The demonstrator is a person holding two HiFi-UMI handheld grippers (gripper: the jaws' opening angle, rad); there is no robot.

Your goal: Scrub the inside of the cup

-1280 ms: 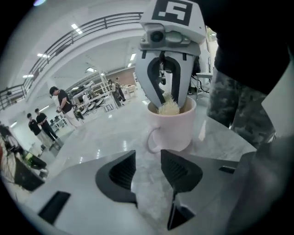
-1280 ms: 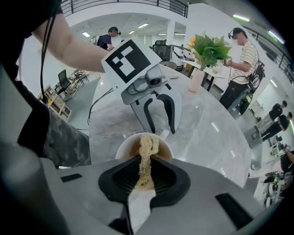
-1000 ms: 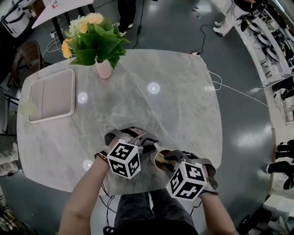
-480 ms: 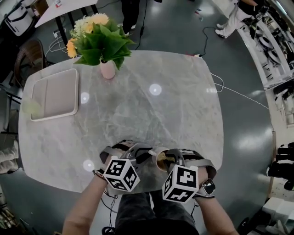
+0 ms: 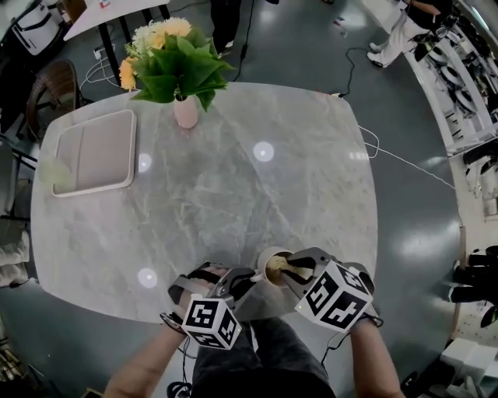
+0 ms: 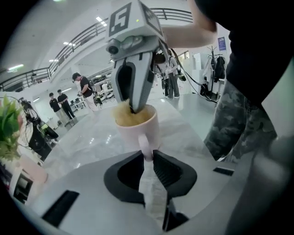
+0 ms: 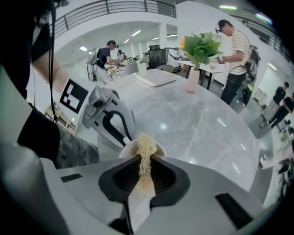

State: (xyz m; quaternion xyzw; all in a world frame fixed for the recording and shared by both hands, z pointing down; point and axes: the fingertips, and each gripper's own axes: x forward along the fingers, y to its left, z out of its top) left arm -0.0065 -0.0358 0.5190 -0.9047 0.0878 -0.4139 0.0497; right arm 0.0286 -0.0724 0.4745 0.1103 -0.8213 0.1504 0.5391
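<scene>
Desk (image 5: 233, 179): grey-white marble top w/ rounded corners, glossy, three round light spots on it. It stands on a dark grey polished floor (image 5: 412, 202). A white cable (image 5: 397, 154) trails over the floor off the desk's right edge. A second table (image 5: 109, 9) and a brown chair (image 5: 43, 93) sit beyond the far-left corner. The room is a big open hall w/ a railed upper gallery and ceiling strip lights. Several people stand in the bkgd of both gripper views.

Containers:
- Pale rectangular tray (image 5: 93, 151) lies flat at the far-left corner.
- Pink vase (image 5: 186, 113) stands upright by the far edge, left of centre. It holds yellow & white flowers (image 5: 167, 35) w/ broad green leaves.
- Cup (image 5: 267, 258) is a pale pink mug, upright at the near edge, a bit right of centre, handle toward the person's left. A tan fibrous scrubber (image 5: 282, 269) fills most of its mouth.

L hand-held gripper (image 5: 249, 280): jaws closing, only a narrow gap left, tips pinching the cup's handle btwn them.

R hand-held gripper (image 5: 296, 274): clamped on the scrubber's upper end, w/ the strip running btwn the jaws. Its tips dip into the cup's mouth from above.

Each gripper's marker cube faces up toward the head view. Bare forearms reach in from below the near edge, w/ camo trousers under them.
</scene>
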